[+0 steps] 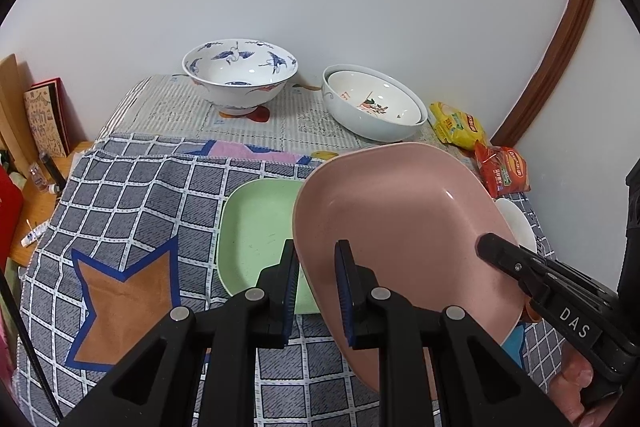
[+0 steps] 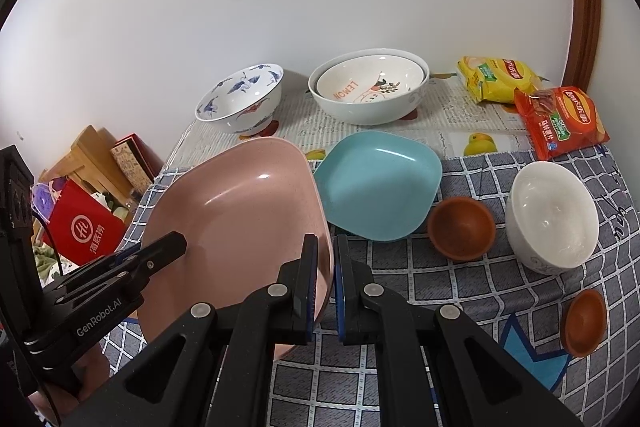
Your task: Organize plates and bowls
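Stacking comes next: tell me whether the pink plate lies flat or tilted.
Tilted: the pink plate is held off the checked cloth, its far rim raised.

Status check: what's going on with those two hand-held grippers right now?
Both hand-held grippers, left and right, clamp pink plate, lifted and tilted. Green plate below. Nothing blocking.

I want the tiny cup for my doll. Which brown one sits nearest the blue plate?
Find the checked cloth, then the blue plate on it. Just right of that plate, before the white bowl, sits a small brown bowl. Its twin lies farther off, near the cloth's edge.
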`<action>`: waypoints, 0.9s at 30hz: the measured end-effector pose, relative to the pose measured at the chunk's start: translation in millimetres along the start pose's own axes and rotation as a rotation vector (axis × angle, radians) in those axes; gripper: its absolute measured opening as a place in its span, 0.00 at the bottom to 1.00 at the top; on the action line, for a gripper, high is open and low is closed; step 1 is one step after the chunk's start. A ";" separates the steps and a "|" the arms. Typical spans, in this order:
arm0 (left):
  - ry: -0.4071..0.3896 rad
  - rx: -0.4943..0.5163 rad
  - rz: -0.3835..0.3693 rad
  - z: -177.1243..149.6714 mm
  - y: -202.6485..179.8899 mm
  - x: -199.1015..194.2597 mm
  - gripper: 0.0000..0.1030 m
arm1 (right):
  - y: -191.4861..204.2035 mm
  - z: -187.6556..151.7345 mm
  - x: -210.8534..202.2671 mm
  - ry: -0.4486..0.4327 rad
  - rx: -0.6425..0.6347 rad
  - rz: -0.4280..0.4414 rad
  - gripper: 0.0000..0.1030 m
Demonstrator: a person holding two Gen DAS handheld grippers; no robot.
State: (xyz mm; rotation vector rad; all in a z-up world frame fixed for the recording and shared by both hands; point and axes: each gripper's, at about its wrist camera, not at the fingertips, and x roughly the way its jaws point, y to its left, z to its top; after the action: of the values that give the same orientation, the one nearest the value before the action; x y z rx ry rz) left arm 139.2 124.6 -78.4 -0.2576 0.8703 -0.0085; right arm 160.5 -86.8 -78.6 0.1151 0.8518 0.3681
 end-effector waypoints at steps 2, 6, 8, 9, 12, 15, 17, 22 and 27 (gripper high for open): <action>0.003 -0.005 0.003 -1.0 4.3 0.8 0.17 | 3.3 -0.6 2.5 0.005 -0.004 0.002 0.08; 0.009 -0.019 0.009 -3.5 13.0 1.5 0.17 | 10.7 -1.8 7.6 0.015 -0.016 0.005 0.08; 0.013 -0.025 0.013 -4.9 17.0 2.3 0.17 | 14.8 -2.5 10.8 0.022 -0.020 0.005 0.08; 0.014 -0.029 0.014 -5.6 18.9 2.7 0.17 | 16.5 -3.0 11.8 0.025 -0.022 0.006 0.08; 0.022 -0.038 0.018 -7.9 24.2 4.9 0.17 | 20.7 -5.3 16.1 0.034 -0.027 0.006 0.08; 0.030 -0.045 0.022 -10.0 29.5 7.1 0.17 | 24.8 -7.4 21.0 0.045 -0.032 0.006 0.08; 0.038 -0.052 0.026 -11.6 32.2 9.0 0.17 | 27.2 -9.0 24.7 0.053 -0.035 0.006 0.08; 0.057 -0.062 0.033 -15.2 40.1 14.3 0.17 | 31.9 -11.9 32.1 0.071 -0.039 0.006 0.08; 0.074 -0.070 0.039 -18.1 46.1 18.7 0.17 | 36.3 -16.0 39.8 0.091 -0.044 0.002 0.08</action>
State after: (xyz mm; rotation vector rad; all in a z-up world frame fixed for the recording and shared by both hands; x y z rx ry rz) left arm 133.1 163.3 -114.1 -0.3070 0.9503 0.0491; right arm 162.5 -39.2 -108.5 0.0590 0.9325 0.3962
